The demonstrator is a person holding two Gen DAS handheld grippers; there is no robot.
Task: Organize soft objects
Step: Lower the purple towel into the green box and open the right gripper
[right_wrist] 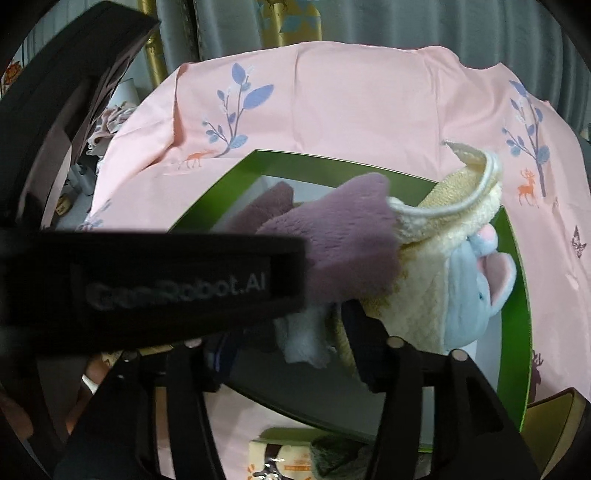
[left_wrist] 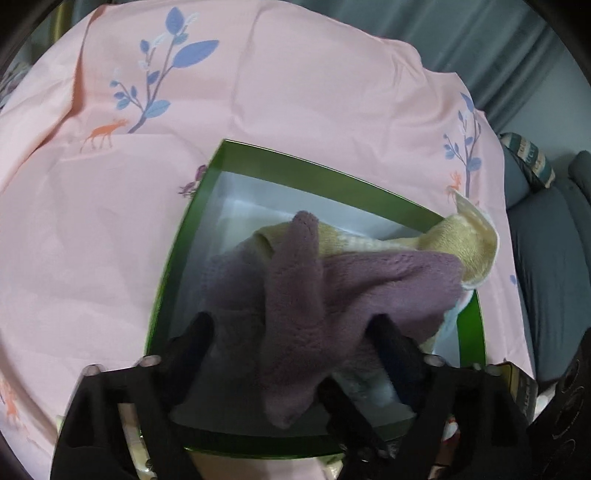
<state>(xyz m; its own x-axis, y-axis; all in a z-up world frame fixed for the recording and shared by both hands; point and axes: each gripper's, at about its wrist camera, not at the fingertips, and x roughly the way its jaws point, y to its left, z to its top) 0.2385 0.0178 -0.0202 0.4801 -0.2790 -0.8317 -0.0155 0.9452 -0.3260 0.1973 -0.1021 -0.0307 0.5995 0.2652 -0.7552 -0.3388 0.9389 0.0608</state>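
A green box (left_wrist: 295, 162) with a pale inside stands on a pink printed cloth (left_wrist: 295, 92). A mauve plush cloth (left_wrist: 295, 295) lies in it over a cream towel (left_wrist: 469, 236) that hangs over the right rim. My left gripper (left_wrist: 291, 332) is open, its fingers astride the mauve cloth. In the right wrist view the box (right_wrist: 221, 177) holds the mauve cloth (right_wrist: 351, 240), the cream towel (right_wrist: 424, 288) and a light blue plush toy (right_wrist: 469, 295). My right gripper (right_wrist: 288, 347) is open over a white soft piece (right_wrist: 303, 339). The left gripper body (right_wrist: 147, 284) crosses that view.
Grey curtains (left_wrist: 461, 33) hang behind the cloth-covered surface. A dark grey sofa with a patterned cushion (left_wrist: 532, 162) is at the right. A small printed packet (right_wrist: 277, 461) lies near the box's front edge. Clutter (right_wrist: 107, 125) sits at the far left.
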